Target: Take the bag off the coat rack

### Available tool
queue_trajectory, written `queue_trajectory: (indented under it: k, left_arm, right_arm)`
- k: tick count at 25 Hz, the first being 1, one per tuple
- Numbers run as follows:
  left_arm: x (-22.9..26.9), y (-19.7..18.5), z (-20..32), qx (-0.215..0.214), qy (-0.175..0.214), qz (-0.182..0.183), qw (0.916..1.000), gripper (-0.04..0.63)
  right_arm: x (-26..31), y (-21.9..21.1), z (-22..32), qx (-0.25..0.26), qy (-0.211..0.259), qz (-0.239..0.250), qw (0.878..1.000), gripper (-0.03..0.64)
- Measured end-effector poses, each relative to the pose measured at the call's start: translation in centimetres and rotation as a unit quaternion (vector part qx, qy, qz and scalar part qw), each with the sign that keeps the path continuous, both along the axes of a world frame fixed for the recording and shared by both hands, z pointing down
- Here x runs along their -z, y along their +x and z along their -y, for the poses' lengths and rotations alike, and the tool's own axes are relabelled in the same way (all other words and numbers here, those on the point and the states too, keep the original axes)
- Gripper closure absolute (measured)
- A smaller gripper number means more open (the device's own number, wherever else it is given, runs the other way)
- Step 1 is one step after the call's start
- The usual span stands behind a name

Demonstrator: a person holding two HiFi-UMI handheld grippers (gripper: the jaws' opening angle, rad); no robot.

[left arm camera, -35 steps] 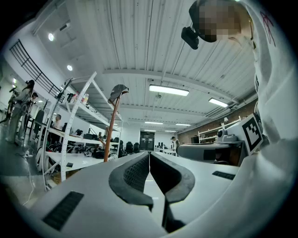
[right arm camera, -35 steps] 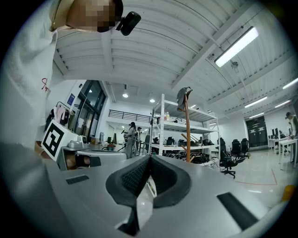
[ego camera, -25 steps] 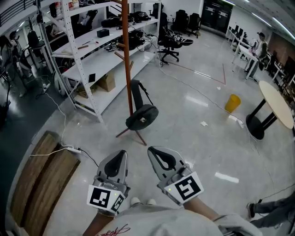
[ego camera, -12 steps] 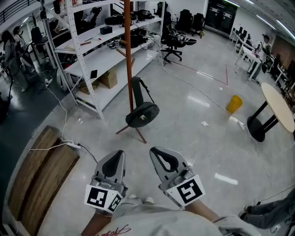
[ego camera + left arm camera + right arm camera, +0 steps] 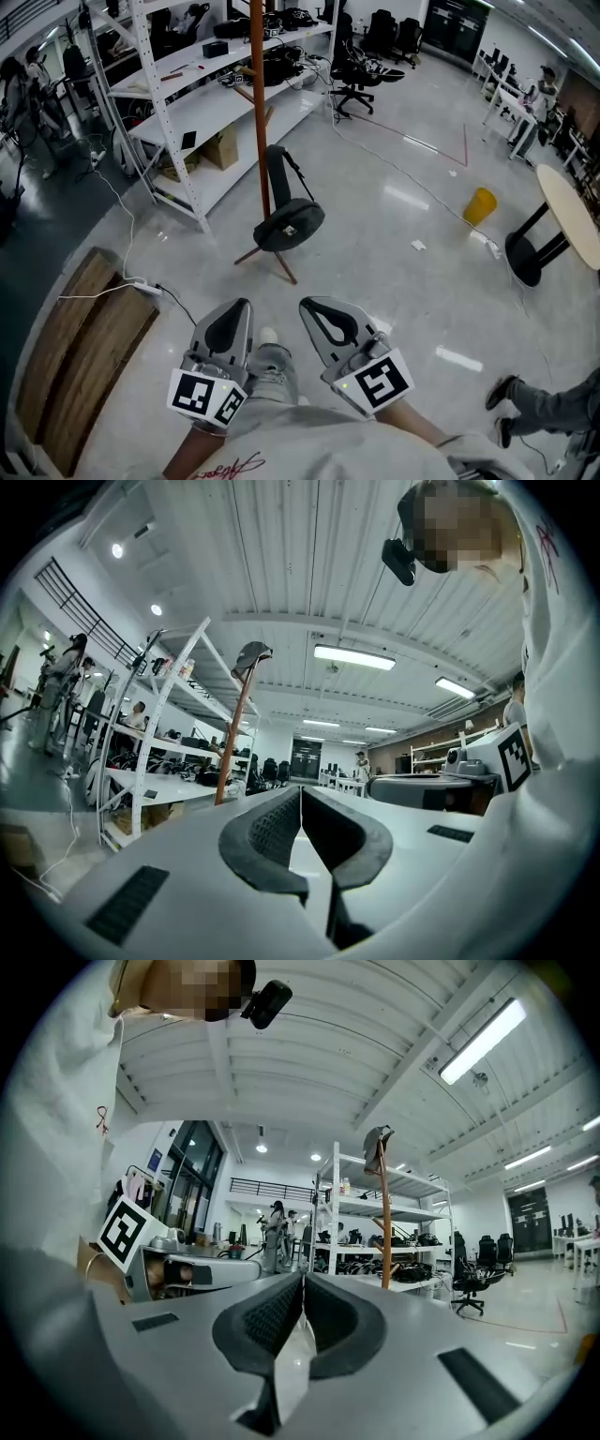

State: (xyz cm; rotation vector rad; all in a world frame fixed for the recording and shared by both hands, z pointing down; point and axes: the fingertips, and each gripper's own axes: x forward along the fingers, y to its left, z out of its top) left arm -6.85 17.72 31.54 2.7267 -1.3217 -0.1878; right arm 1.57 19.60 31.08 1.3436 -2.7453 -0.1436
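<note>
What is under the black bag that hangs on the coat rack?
Under the black bag two legs of the coat rack spread on the glossy floor. The bag covers the spot where they meet the pole, and any further leg.

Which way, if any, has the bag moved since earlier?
No. The bag hangs at the same height and on the same side of the coat rack pole.
</note>
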Motion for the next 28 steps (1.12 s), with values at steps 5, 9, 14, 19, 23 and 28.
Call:
queue_trajectory:
  k: [5,9,14,19,23,28]
  left_arm:
    - [-0.4,0.5,4.1,-0.007,0.008,-0.003,0.9999,0.577]
    - [-0.7,0.7,8.9,-0.011,0.016,-0.006,0.9998,0.577]
    - [-0.8,0.1,16.2,-0.015,0.018,-0.006,0.9997,0.577]
    - [-0.8,-0.9,24.6,-0.025,0.018,0.004,0.9995,0.577]
    - [-1.1,-1.0,30.5,-0.039,0.014,0.016,0.9990,0.577]
    - [-1.4,-0.5,36.1,-0.067,0.017,0.018,0.9974,0.577]
  right_arm:
    - [-0.6,0.1,3.3,0.004,0.002,-0.010,1.000,0.597]
    - [-0.9,0.4,8.1,-0.007,0.009,-0.007,1.000,0.597]
    - [-0.4,-0.2,15.6,-0.009,0.020,-0.011,1.000,0.597]
    - [0.2,-1.6,24.1,-0.012,0.023,-0.014,1.000,0.597]
    - [0.4,-2.0,30.0,-0.022,0.021,-0.014,0.999,0.597]
    - [-0.4,-1.9,35.6,-0.038,0.013,-0.015,0.999,0.597]
